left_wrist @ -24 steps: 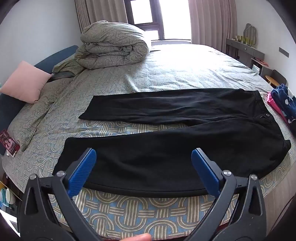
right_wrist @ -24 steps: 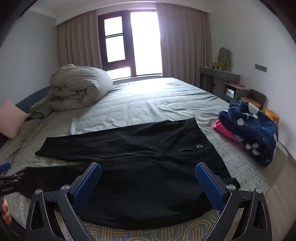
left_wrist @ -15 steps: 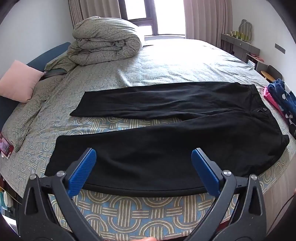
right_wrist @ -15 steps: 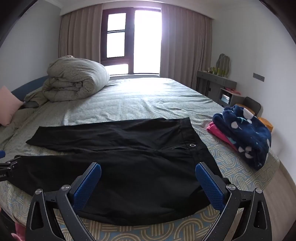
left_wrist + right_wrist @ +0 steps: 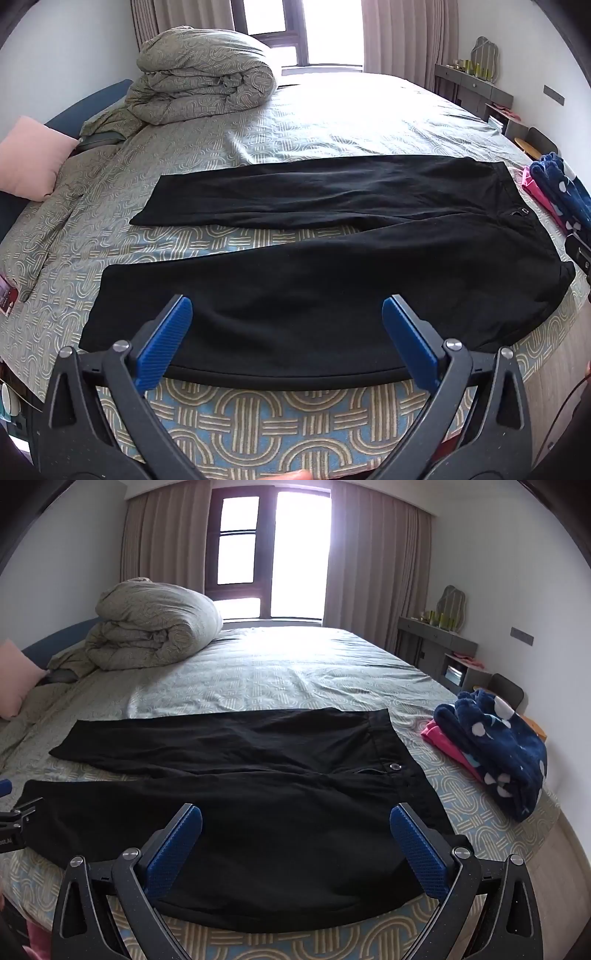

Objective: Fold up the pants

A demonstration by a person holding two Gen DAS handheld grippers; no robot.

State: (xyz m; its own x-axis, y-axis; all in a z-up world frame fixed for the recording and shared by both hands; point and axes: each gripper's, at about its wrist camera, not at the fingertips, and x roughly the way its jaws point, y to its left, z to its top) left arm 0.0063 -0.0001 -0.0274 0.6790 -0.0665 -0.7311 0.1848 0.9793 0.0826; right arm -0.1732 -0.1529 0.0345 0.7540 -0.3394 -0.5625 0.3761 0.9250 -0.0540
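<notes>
The pants (image 5: 325, 266) lie flat and unfolded on the bed (image 5: 332, 122), along its near edge. The two legs run toward the pillow (image 5: 29, 158) side and part into a narrow V; bedding shows between them. The waistband, with one metal button (image 5: 396, 766), sits at the opposite end of the pants, beside the pile (image 5: 495, 746) (a navy fleece with white dots over pink cloth).

The left gripper (image 5: 284, 328) is released: its blue pads (image 5: 164, 343) stand wide apart, with nothing between them. It is held over the near edge of the pants, above the nearer leg. Whether the pads touch the cloth cannot be told.

The right gripper (image 5: 295, 845) is likewise released, pads (image 5: 417, 853) spread wide and empty. It is held over the near edge of the pants at the seat and waist end. Contact with the cloth cannot be told here either.

Beyond the pants:
- A rolled duvet (image 5: 199, 77) rests at the far corner of the bed, on the pillow side.
- A window (image 5: 269, 542) with curtains stands past the far edge of the bed.
- A dresser (image 5: 436, 642) carrying a mirror stands against the wall beyond the pile.
</notes>
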